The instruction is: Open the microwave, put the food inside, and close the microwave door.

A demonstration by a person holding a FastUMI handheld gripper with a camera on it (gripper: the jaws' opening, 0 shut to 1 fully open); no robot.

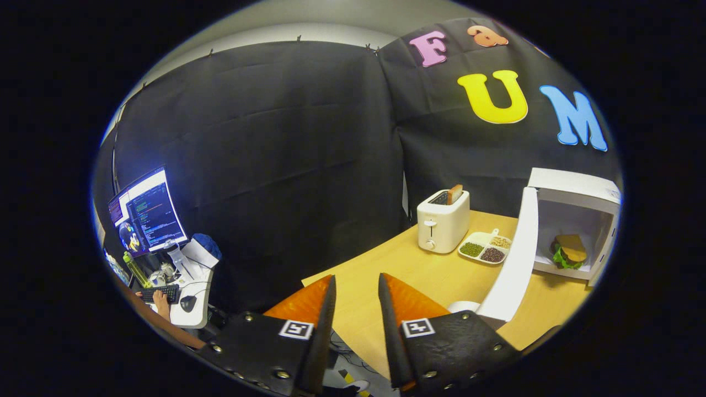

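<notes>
While the microwave (573, 226) stands open at the far right of the table (419, 275), the food (570, 251), a sandwich, already lies inside it. Door (515, 259) swung wide towards the gripper (357, 295), whose fingers are parted and hold nothing, well short of the door. Judged step: closing. Next move calls for reaching right, behind the door's outer face, and pushing it shut. Toaster (443, 220) and tray (485, 246) stand just left of the door.

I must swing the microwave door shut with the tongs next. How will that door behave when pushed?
The door stands wide open and looks thin and light, so it would probably swing easily. The microwave looks small and may slide on the table. The tongs are open, holding nothing.
</notes>
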